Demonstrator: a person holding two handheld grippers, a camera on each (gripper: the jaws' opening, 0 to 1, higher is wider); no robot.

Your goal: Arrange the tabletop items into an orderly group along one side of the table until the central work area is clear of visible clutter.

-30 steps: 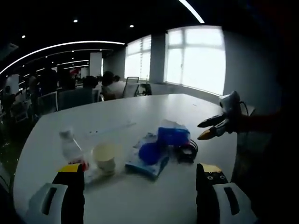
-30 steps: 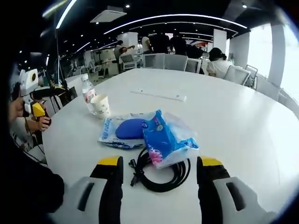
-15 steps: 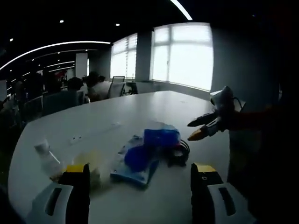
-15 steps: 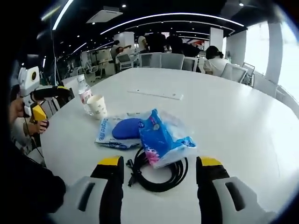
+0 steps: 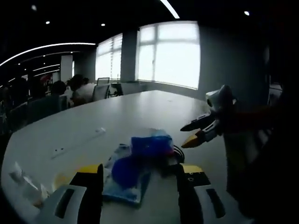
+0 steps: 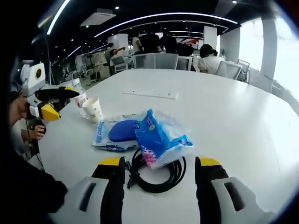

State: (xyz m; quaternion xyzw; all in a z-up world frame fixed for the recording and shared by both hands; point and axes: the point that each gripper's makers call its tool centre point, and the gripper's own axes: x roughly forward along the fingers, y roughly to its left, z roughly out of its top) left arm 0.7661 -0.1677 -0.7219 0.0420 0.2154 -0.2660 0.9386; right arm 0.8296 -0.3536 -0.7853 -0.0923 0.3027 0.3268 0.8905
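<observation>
A blue tissue pack [image 6: 156,139] lies on the white table [image 6: 224,107], partly over a coiled black cable [image 6: 154,173]. Left of it a blue oval object [image 6: 122,130] rests on a flat white-and-blue packet [image 6: 103,139]. Farther left stand a paper cup [image 6: 93,109] and a small bottle [image 6: 80,97]. My right gripper [image 6: 160,169] is open, jaws either side of the cable. My left gripper [image 6: 65,105] hangs open beside the bottle. In the left gripper view the left gripper [image 5: 138,175] faces the tissue pack [image 5: 150,143], with the right gripper [image 5: 183,137] at the right.
A long white strip [image 6: 149,94] lies beyond the items. The far and right parts of the table are bare. Chairs [image 6: 166,60] and seated people [image 6: 210,56] line the far edge. A person's hand [image 6: 16,109] holds the left gripper at the table's left edge.
The left gripper has moved in toward the bottle and cup, and its jaws stand closer together than before. The right gripper has barely shifted. The items lie as they did.
</observation>
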